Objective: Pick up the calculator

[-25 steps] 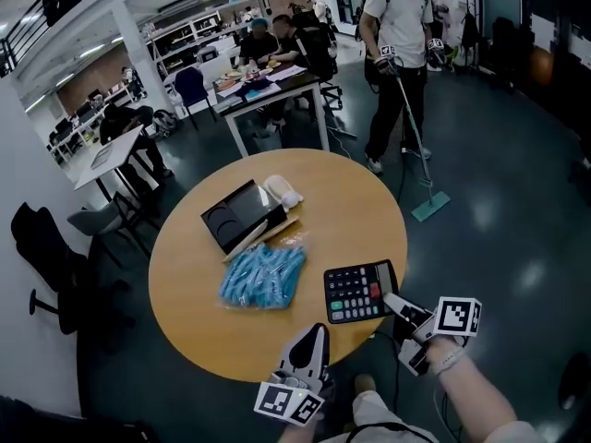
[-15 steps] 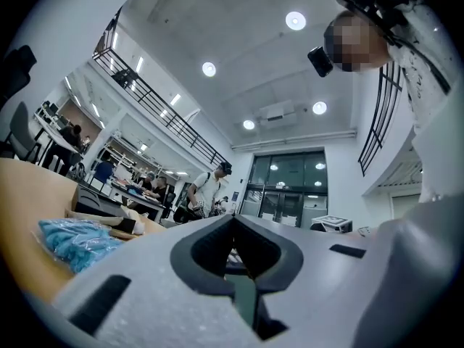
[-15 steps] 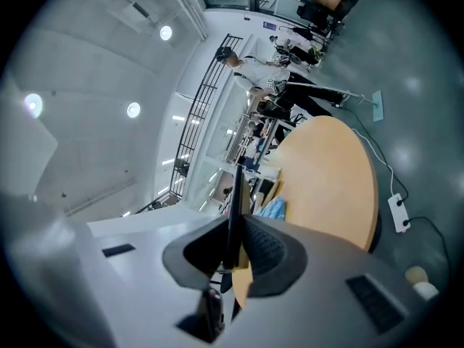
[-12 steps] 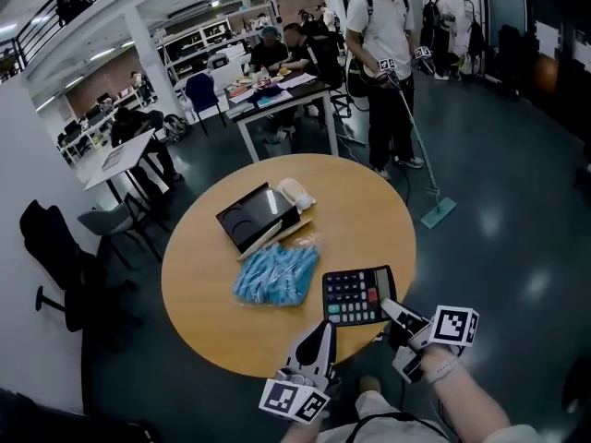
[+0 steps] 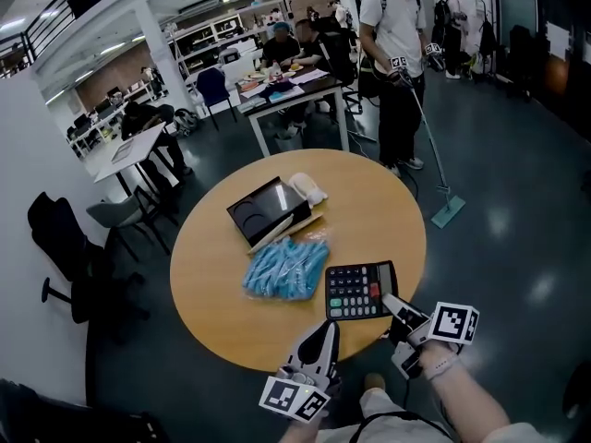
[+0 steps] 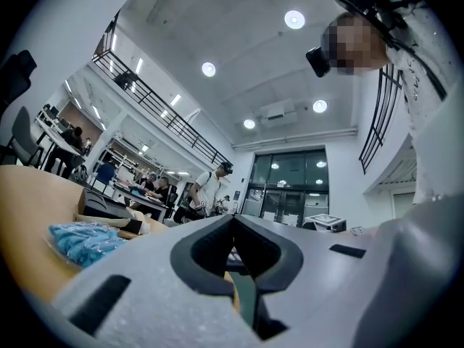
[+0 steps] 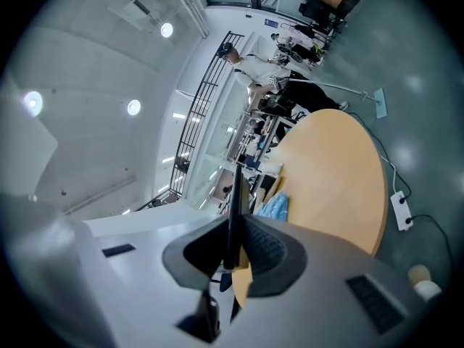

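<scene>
Two grippers at the near rim of a round wooden table (image 5: 369, 220), head view, left to right:

- Black tray (image 5: 268, 212) at 11 o'clock on the table, lying flat.
- Pile of blue packets (image 5: 286, 269) near the centre, just below the tray.
- White cloth (image 5: 307, 189) at 12 o'clock, right beside the tray's far corner.
- Left gripper (image 5: 325, 328) at 6 o'clock, tips just over the rim. Its own view has the jaws drawn together at the tips (image 6: 233, 220) with nothing between them. It's clear of the blue packets (image 6: 80, 241).
- Calculator (image 5: 360, 290) at 4 o'clock, keys up, near corner out by the rim.
- Right gripper (image 5: 388, 299), also at 4 o'clock, on the calculator's right near corner. Its own view has the jaws pinched narrow (image 7: 232, 227) on a thin dark slab seen edge-on, which is the calculator (image 7: 233, 187).
- Can't tell whether the calculator is off the tabletop or resting on it.
- Person in a white shirt (image 5: 397, 35) standing past the table at 1 o'clock, holding a mop (image 5: 450, 212) on the floor.
</scene>
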`<control>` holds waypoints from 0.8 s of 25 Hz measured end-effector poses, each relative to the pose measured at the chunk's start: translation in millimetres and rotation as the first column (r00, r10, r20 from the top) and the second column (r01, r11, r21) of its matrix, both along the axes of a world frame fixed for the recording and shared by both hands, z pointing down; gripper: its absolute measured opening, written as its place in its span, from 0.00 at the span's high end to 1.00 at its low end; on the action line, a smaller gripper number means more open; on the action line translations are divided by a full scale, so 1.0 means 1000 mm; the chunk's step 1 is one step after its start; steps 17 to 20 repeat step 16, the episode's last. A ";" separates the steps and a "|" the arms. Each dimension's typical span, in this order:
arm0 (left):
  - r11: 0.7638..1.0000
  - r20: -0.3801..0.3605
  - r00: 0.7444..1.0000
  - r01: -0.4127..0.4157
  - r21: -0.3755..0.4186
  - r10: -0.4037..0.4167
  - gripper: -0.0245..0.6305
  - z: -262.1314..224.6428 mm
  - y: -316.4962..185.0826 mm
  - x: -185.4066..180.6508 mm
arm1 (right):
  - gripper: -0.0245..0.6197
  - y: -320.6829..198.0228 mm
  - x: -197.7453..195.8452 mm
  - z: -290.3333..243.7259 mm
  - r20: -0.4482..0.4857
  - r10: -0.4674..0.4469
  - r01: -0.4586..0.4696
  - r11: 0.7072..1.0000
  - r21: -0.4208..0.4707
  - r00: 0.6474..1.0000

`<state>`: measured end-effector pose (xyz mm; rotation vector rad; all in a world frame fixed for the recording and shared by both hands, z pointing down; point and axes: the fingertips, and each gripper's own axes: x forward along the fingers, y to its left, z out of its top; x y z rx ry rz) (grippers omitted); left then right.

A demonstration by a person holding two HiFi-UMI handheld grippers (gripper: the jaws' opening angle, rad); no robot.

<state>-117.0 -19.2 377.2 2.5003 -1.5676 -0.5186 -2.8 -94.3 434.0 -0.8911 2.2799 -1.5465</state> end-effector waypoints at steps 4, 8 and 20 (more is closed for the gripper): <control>1.000 0.008 1.000 0.015 0.005 -0.015 0.95 0.000 0.002 -0.009 | 0.88 0.003 -0.002 -0.001 0.019 0.008 -0.008 1.000 -0.001 1.000; 1.000 0.012 1.000 0.024 0.007 -0.025 0.95 0.000 0.000 -0.016 | 0.88 0.000 0.002 0.000 0.019 0.031 -0.031 0.999 -0.013 0.999; 0.999 0.038 0.999 0.035 0.003 -0.035 0.95 0.001 0.001 -0.027 | 0.88 -0.001 0.006 -0.002 0.054 0.038 -0.038 0.999 -0.007 0.998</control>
